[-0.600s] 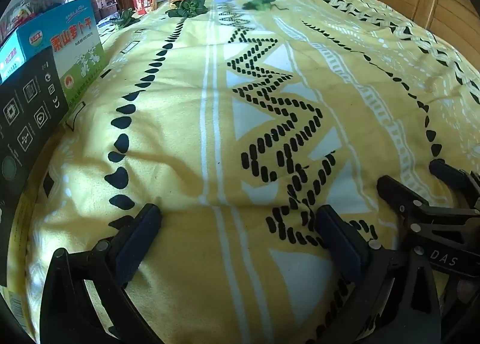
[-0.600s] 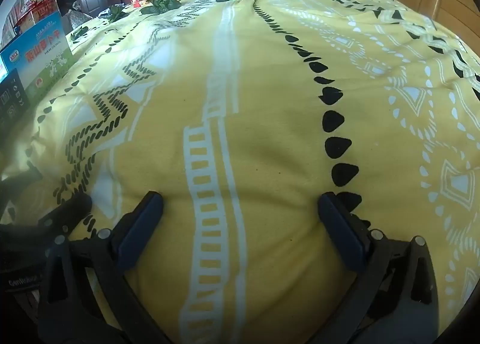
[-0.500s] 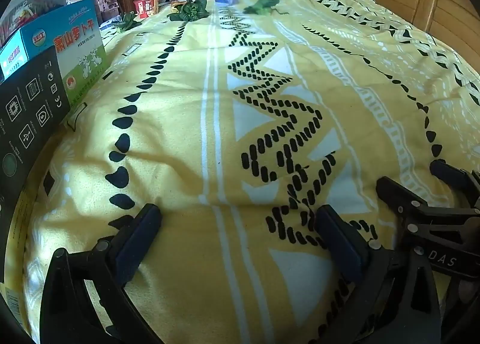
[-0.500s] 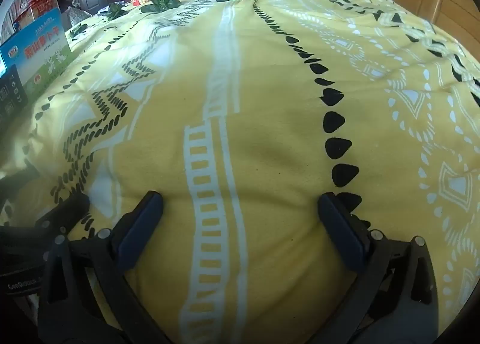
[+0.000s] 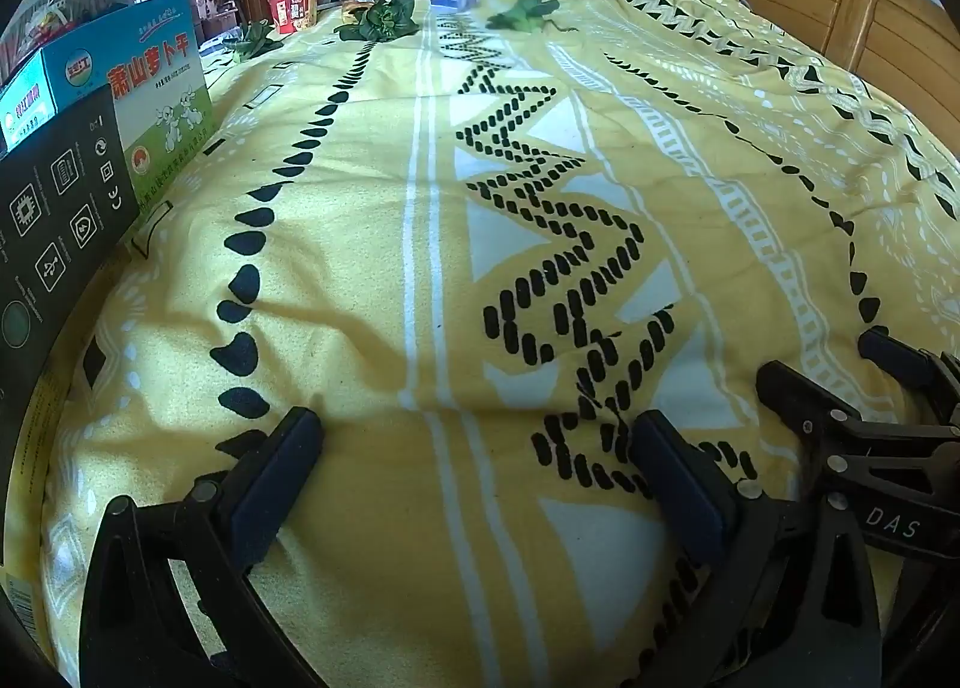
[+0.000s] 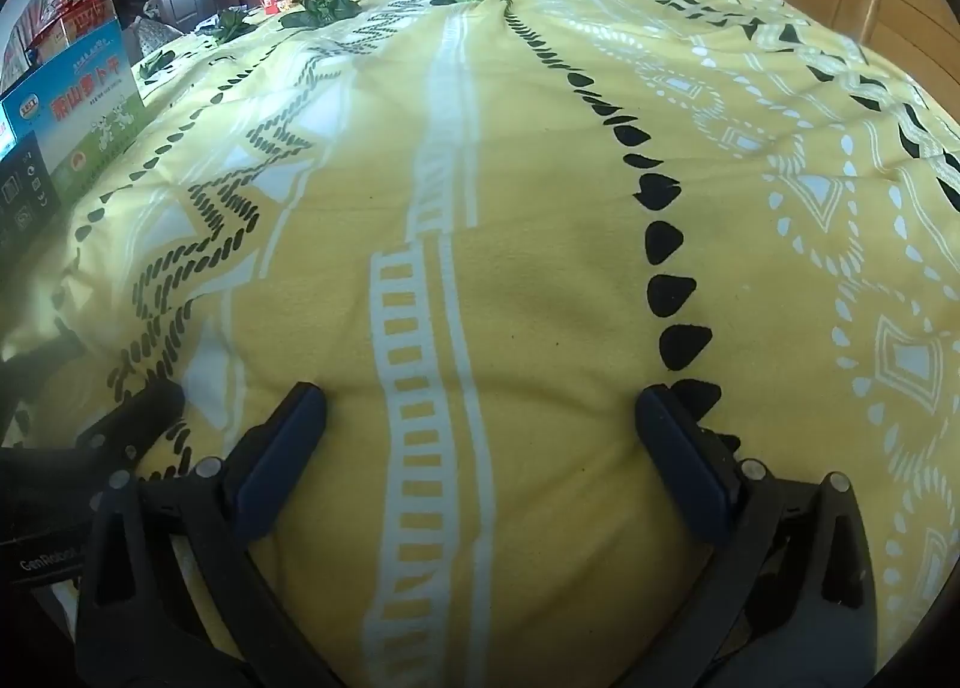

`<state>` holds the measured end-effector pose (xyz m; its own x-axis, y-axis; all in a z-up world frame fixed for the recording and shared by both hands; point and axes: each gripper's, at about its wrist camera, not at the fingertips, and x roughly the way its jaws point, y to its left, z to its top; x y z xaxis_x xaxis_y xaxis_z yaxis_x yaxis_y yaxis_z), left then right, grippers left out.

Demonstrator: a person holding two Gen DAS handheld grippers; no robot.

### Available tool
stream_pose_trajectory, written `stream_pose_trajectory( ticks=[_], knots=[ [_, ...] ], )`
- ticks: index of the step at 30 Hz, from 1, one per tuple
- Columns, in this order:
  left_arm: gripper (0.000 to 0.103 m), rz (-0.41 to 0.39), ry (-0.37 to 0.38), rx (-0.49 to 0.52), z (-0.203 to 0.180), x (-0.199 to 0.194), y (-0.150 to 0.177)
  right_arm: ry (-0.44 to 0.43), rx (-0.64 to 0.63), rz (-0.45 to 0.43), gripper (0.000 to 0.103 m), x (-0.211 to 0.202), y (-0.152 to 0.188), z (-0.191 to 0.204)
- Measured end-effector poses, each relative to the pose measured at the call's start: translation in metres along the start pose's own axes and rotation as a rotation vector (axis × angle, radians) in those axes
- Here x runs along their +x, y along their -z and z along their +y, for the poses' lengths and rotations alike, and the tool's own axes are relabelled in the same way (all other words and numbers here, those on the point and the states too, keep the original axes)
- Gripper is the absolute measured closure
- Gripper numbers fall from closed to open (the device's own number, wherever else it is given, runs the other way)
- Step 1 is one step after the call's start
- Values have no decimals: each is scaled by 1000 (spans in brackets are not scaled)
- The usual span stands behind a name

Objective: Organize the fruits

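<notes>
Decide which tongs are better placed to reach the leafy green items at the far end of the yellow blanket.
Left, marginally. Both left tongs and right tongs are open and empty, low over the yellow patterned blanket. The leafy green bunch sits closer to the left view's centre line; in the right view it lies off to the left.

The bedspread [image 5: 372, 244] lies bare across its middle; boxes [image 5: 138, 106] line its left edge, leafy greens [image 5: 378, 19] its far edge.

"DAS" on right gripper [image 5: 888, 394], "GenRobot" on left gripper [image 6: 78, 424] — "萧山萝卜干" on blue-green box [image 5: 150, 88]
</notes>
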<state>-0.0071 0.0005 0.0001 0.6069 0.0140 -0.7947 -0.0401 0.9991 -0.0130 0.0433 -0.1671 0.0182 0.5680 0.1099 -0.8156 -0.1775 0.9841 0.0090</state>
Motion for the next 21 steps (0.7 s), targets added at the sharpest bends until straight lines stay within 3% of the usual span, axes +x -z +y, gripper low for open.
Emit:
stream_pose_trajectory(
  ticks=[21],
  knots=[
    [0,-1,1,-2,0,0,0,-1,2,4,0,1,1,0]
  ],
)
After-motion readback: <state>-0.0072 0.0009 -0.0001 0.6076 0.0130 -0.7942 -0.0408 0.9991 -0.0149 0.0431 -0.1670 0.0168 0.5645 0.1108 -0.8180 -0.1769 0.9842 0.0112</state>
